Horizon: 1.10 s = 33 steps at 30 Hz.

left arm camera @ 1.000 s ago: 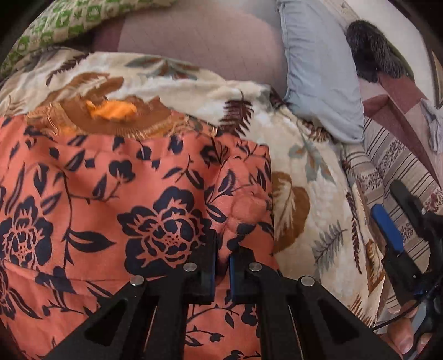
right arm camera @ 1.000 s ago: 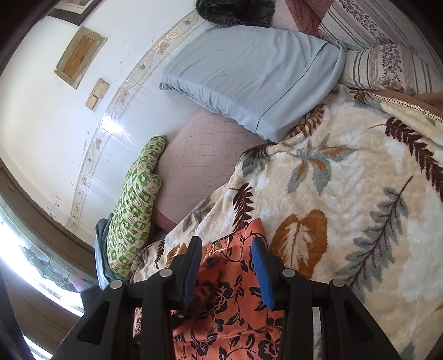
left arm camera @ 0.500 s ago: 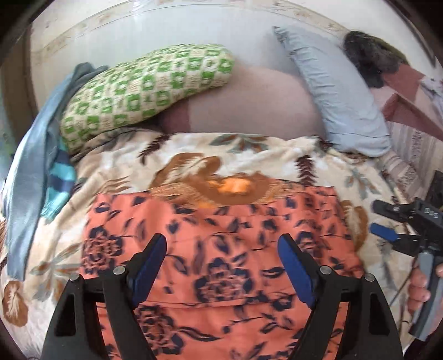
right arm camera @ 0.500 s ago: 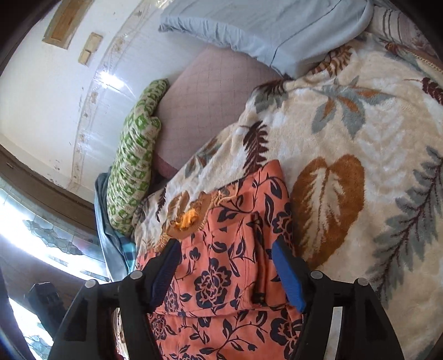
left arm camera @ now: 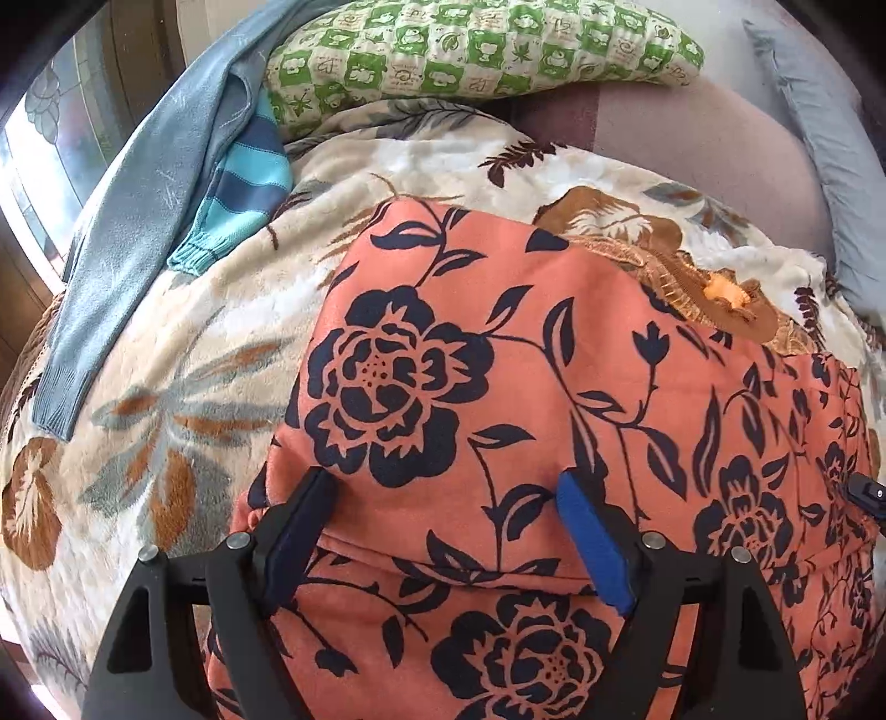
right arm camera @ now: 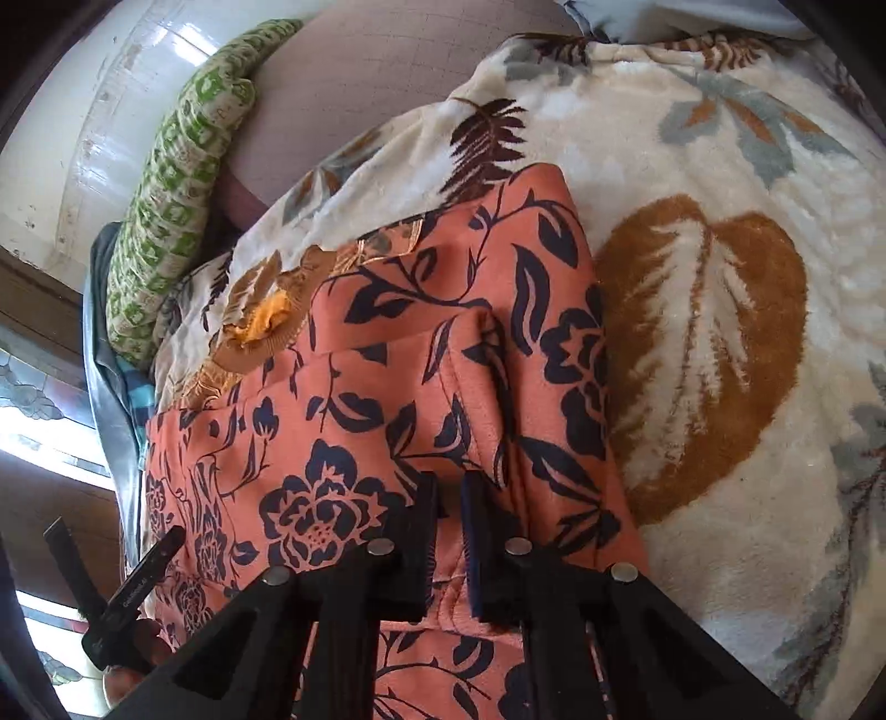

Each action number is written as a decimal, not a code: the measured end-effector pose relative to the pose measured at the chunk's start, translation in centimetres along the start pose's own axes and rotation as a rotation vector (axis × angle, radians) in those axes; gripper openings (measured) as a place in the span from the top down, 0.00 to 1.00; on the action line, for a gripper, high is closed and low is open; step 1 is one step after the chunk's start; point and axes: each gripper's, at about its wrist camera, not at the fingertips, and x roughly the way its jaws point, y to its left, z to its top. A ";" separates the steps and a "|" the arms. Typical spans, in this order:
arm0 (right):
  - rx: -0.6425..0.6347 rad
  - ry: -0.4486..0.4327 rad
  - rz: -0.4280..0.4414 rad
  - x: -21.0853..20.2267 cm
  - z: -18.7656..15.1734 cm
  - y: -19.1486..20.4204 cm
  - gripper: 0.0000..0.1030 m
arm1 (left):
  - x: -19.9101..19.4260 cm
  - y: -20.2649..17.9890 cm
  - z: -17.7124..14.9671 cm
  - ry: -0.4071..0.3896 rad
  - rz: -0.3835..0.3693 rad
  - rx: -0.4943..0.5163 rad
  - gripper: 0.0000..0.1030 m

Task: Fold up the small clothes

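Nearest in the right wrist view, the right tool (right arm camera: 448, 498) is closing, its jaws already nearly together on a raised ridge of the orange floral garment (right arm camera: 387, 421), at the lower end of a flap folded in along the garment's right side. The pinch probably serves to lift or tighten that flap so the fold stays straight. In the left wrist view the left tool (left arm camera: 443, 531) is released, its jaws spread wide over the cloth near a crosswise crease; both pads hang above or lightly on the fabric without gripping it. I judge it is placed there to take a hold on the left side, matching the right one.

Beyond the tools, the garment lies flat on the leaf-patterned blanket (right arm camera: 720, 288) covering the bed. Its long axis runs away from both cameras, with the neckline, marked by a brown trim and an orange label (left arm camera: 725, 291), at the far end toward the pillows. The near end, under the tools, looks like the hem side, though it runs out of view.

Farther off, a grey-blue top and a striped blue sleeve (left arm camera: 243, 183) lie on the blanket's far left, apart from the garment. Behind them rests a green checked pillow (left arm camera: 476, 44), with a mauve pillow (left arm camera: 692, 138) beside it.
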 end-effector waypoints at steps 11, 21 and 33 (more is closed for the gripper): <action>-0.131 0.050 0.041 1.8 -0.5 3.7 0.85 | 1.6 1.5 1.4 0.015 0.058 -0.002 0.17; -0.250 0.030 0.014 0.4 -4.7 5.6 0.76 | -0.2 5.7 -2.3 0.117 0.051 -0.114 0.17; -0.172 -0.095 0.165 -15.0 -11.9 0.5 0.21 | -12.9 12.4 -11.4 0.029 -0.050 -0.053 0.17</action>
